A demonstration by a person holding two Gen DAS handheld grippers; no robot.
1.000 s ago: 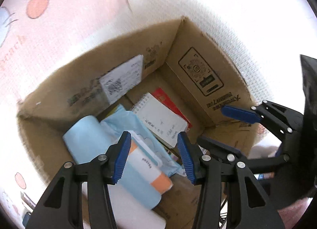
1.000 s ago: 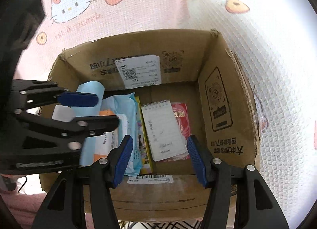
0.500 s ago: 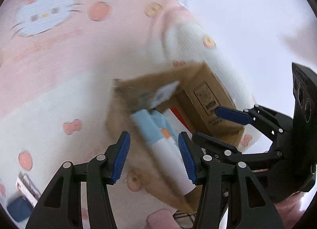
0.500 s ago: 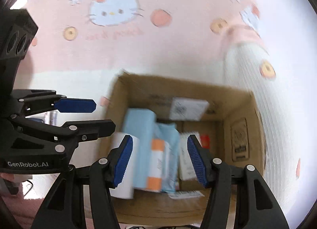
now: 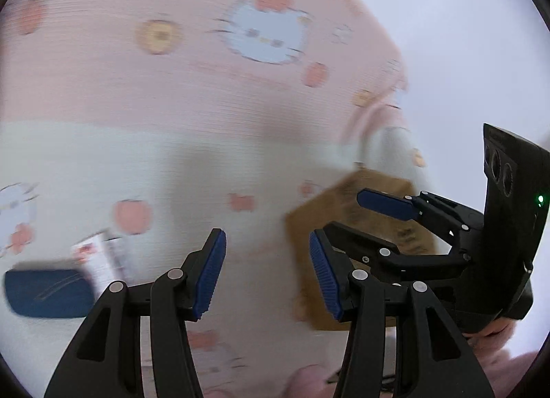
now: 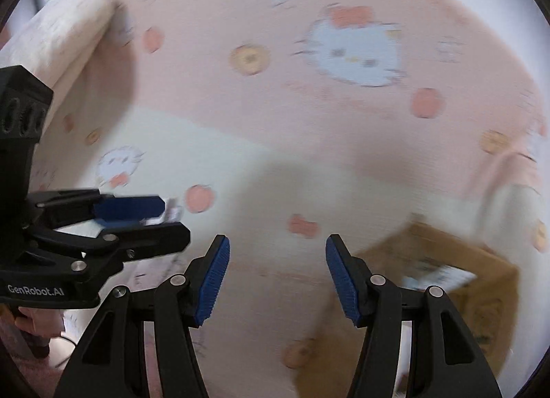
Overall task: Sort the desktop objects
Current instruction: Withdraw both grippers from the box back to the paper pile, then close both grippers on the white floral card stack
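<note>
I've swung both off the brown cardboard box (image 5: 364, 226), now right of my left gripper (image 5: 266, 276); jaws apart, empty. Right gripper (image 6: 276, 281) likewise. Next pickup, I reckon: dark blue flat pouch (image 5: 48, 293), far left.

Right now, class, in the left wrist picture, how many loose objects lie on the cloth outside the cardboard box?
2, both at far left: a dark blue case and, beside it, a white printed packet. Blur or the grippers may hide others.
</note>
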